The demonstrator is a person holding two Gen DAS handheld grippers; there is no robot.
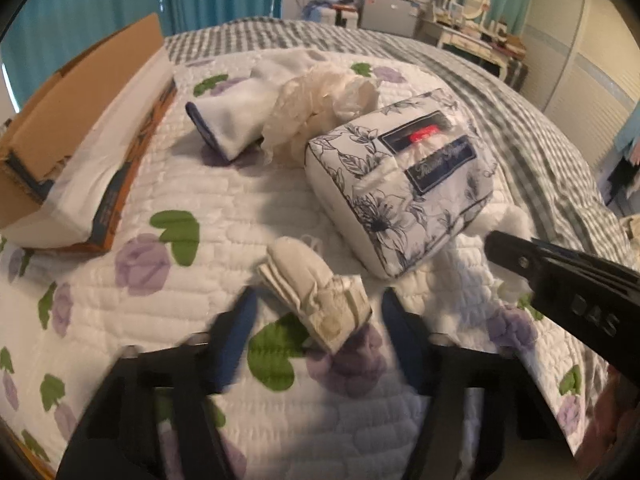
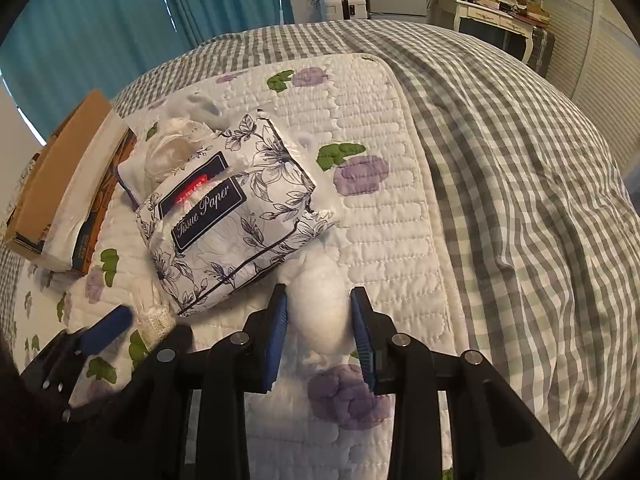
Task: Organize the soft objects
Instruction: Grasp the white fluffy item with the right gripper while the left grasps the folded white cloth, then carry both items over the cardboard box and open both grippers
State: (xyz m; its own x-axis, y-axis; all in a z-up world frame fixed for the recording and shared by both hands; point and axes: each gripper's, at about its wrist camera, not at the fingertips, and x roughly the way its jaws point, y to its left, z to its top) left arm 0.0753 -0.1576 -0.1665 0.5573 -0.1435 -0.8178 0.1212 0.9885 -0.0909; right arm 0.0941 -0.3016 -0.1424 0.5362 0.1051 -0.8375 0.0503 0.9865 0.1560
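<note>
A folded cream cloth item (image 1: 316, 300) lies on the flowered quilt (image 1: 200, 200) between the blue pads of my left gripper (image 1: 320, 298). Small gaps show on both sides, so the gripper is open around it. My right gripper (image 2: 319, 294) is shut on a soft white bundle (image 2: 320, 316) that lies against the near corner of a floral tissue paper pack (image 2: 236, 216). In the left wrist view the tissue pack (image 1: 400, 184) sits mid-bed, with the right gripper's black finger (image 1: 560, 280) beside it. A white towel with a blue edge (image 1: 228, 120) and a crumpled cream item (image 1: 320, 96) lie behind.
An open cardboard box (image 1: 80, 140) with a white lining stands at the left edge of the bed, also seen in the right wrist view as the box (image 2: 68, 200). A grey checked blanket (image 2: 520, 200) covers the right side. Furniture stands beyond the bed.
</note>
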